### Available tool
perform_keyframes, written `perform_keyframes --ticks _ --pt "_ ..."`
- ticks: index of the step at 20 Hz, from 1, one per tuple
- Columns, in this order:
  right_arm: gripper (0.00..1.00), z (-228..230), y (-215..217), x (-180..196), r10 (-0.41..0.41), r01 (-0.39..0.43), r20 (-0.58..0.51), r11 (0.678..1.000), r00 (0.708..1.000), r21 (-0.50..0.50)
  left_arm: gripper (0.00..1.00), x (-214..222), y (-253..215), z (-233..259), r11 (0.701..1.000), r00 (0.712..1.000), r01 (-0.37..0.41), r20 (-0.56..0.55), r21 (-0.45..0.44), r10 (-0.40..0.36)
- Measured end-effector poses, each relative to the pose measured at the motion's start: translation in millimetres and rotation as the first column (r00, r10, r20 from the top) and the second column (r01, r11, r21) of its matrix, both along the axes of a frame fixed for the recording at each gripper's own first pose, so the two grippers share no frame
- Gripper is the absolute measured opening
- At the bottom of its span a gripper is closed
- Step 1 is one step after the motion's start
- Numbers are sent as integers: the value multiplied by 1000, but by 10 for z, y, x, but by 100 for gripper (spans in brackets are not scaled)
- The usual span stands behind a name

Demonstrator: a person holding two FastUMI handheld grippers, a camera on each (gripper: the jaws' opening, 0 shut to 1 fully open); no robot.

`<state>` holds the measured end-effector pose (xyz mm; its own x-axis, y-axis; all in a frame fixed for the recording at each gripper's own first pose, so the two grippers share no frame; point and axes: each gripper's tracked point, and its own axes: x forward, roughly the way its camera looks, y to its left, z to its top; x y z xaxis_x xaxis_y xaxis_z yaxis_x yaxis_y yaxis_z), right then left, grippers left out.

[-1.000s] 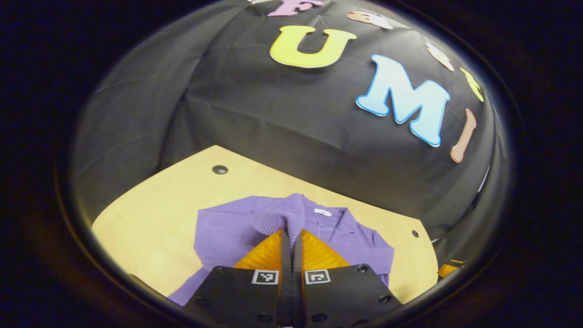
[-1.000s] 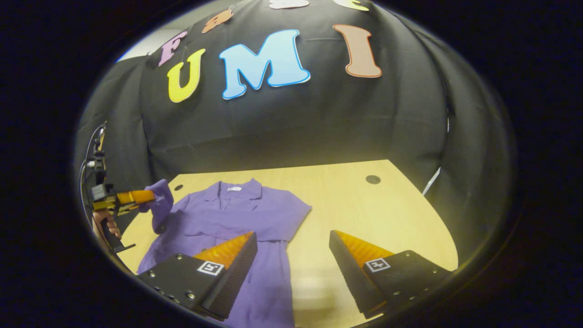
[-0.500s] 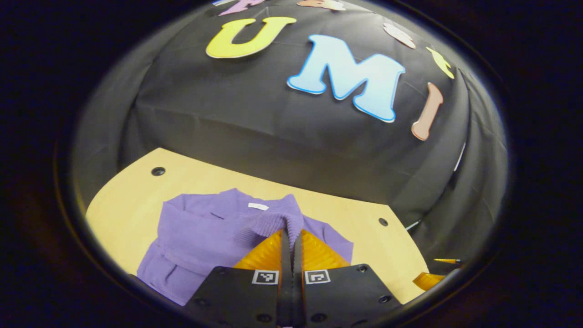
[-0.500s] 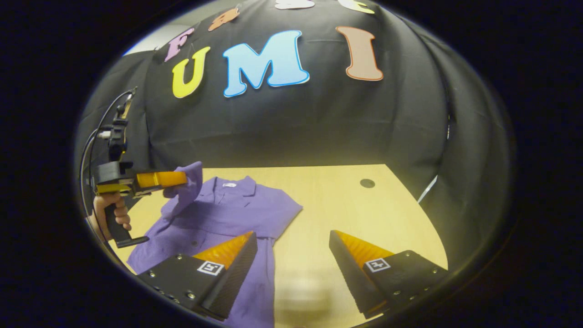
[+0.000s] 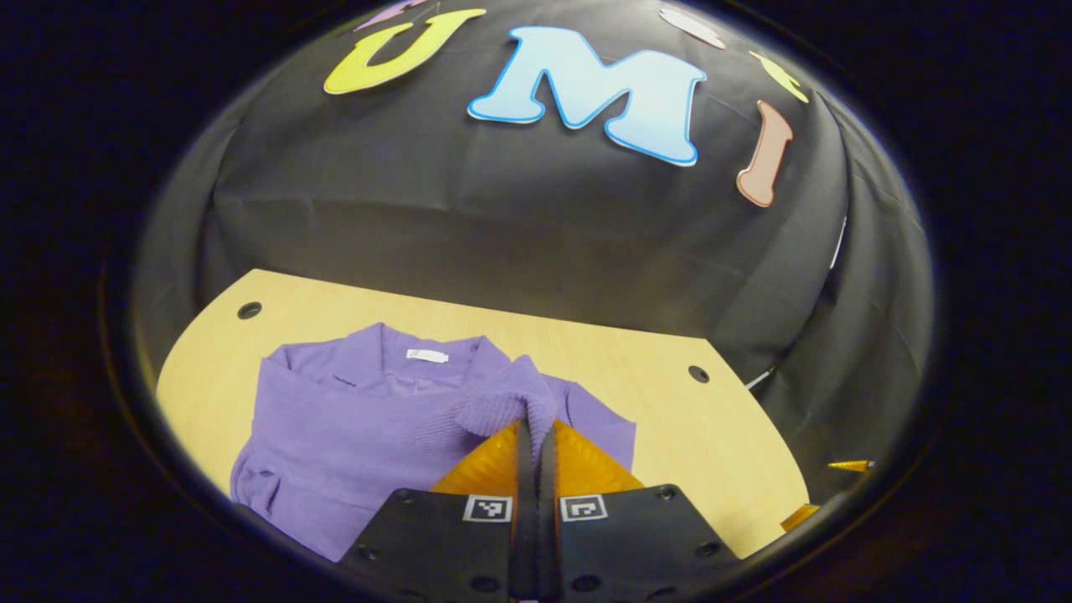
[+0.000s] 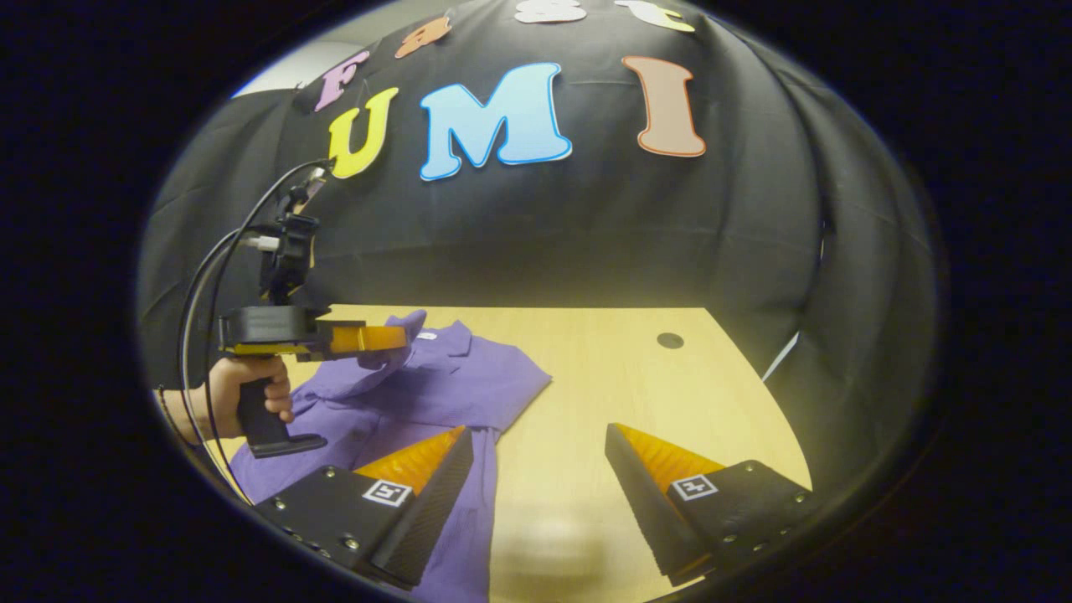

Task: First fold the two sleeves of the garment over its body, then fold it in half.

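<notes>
A purple garment (image 5: pixel 360 427) with a collar and a white neck label lies on the light wooden table (image 5: pixel 670 419). My left gripper (image 5: pixel 536 423) is shut on the ribbed cuff of one sleeve (image 5: pixel 507 400), held up over the garment's body. In the right gripper view a hand holds that left gripper (image 6: pixel 400 337) above the garment (image 6: pixel 469 385), the sleeve (image 6: pixel 368 377) hanging from it. My right gripper (image 6: pixel 536 435) stands open above the table, its fingers apart, one finger over the garment's lower part. The other sleeve (image 6: pixel 519 381) lies spread toward the table's middle.
The table has round cable holes (image 5: pixel 249 310) (image 5: pixel 697 373) (image 6: pixel 669 340) near its back corners. Black cloth closes the booth behind and at the sides. A cable (image 6: pixel 218 268) loops from the left gripper. Bare table (image 6: pixel 670 394) stretches right of the garment.
My left gripper has carried the sleeve cuff rightward and higher, from the garment's left edge to over its body. The right gripper has stayed open, nearly still.
</notes>
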<state>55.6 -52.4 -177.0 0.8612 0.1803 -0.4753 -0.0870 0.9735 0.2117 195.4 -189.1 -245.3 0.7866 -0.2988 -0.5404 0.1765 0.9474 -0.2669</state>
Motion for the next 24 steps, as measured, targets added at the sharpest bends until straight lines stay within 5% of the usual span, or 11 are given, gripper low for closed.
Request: perform_keyframes --ticks 6,7,9,10,15,20,24 --pt "96 15 155 -76 19 -18 -12 1000 1000 18 13 -62 -135 -148 998 998 68 -7 14 -68" --pt "96 20 175 -96 17 -17 -11 1000 1000 21 6 -86 -157 -171 996 997 83 -9 22 -83" --pt "96 23 165 -116 8 -8 -13 1000 1000 15 23 -142 -209 -182 994 994 109 -10 22 -109" --pt "96 30 170 -120 5 -5 -16 1000 1000 10 21 -153 -235 -165 992 993 121 -7 20 -121" --pt "96 69 207 -183 -8 8 -18 1000 1000 -9 77 -242 -207 -103 989 989 144 17 19 -145" --pt "96 86 311 -288 -22 22 -19 999 1000 -30 90 -376 85 5 993 993 115 37 22 -116" --pt "96 33 447 -446 -39 38 -40 999 998 -36 89 -619 415 78 994 993 103 45 42 -105"
